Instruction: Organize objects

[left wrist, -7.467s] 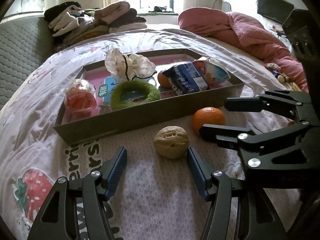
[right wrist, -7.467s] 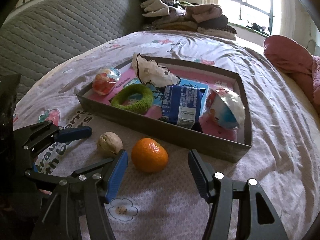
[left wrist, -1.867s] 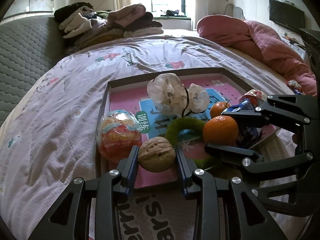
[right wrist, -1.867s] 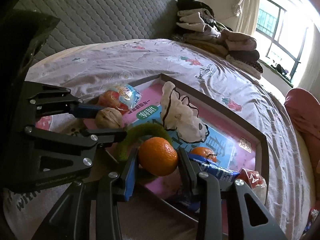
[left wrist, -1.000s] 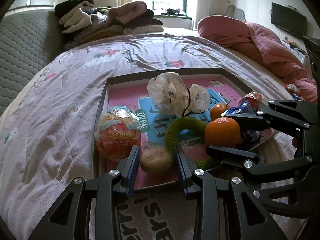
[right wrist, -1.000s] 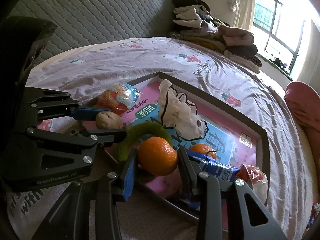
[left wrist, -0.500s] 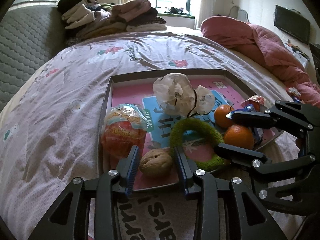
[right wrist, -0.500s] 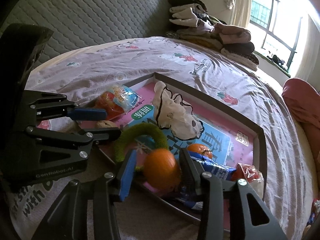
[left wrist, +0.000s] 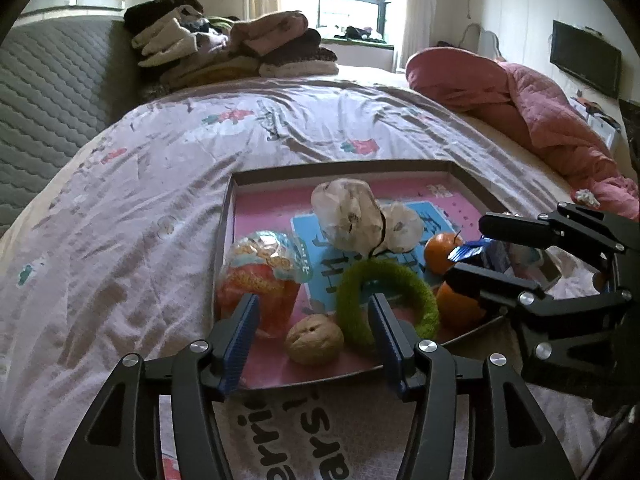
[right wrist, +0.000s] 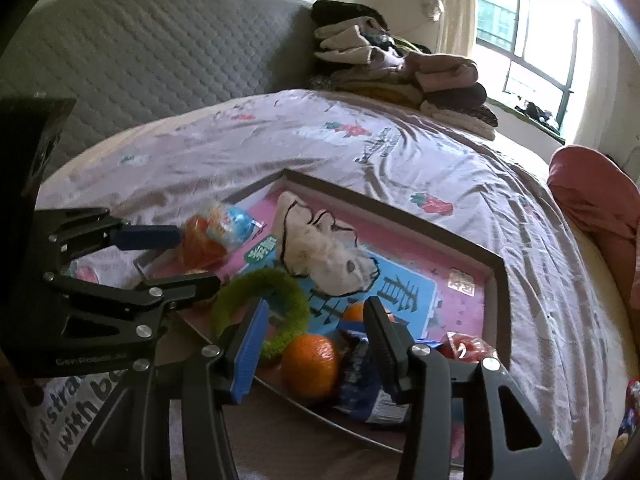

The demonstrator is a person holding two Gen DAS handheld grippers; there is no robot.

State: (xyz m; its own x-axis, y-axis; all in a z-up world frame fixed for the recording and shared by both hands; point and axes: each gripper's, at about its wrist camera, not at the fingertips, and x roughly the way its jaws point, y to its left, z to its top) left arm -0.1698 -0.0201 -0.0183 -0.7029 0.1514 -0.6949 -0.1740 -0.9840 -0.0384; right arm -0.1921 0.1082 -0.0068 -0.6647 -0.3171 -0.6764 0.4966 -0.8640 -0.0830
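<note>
Left wrist view: wrinkled walnut (left wrist: 314,340) lies free between opening left claw (left wrist: 313,336).

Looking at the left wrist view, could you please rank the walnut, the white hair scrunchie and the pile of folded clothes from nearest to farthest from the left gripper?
1. Walnut, lying between the open left gripper fingers.
2. White hair scrunchie, mid-tray.
3. Pile of folded clothes, far end of the bed.

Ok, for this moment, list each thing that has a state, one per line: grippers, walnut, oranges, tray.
left gripper: open, jaws just widened, walnut loose between them
right gripper: open, jaws just widened, clear of the orange
walnut: lying in the tray
near orange: lying in the tray
far orange: in the tray
tray: lidless, on the bed
</note>
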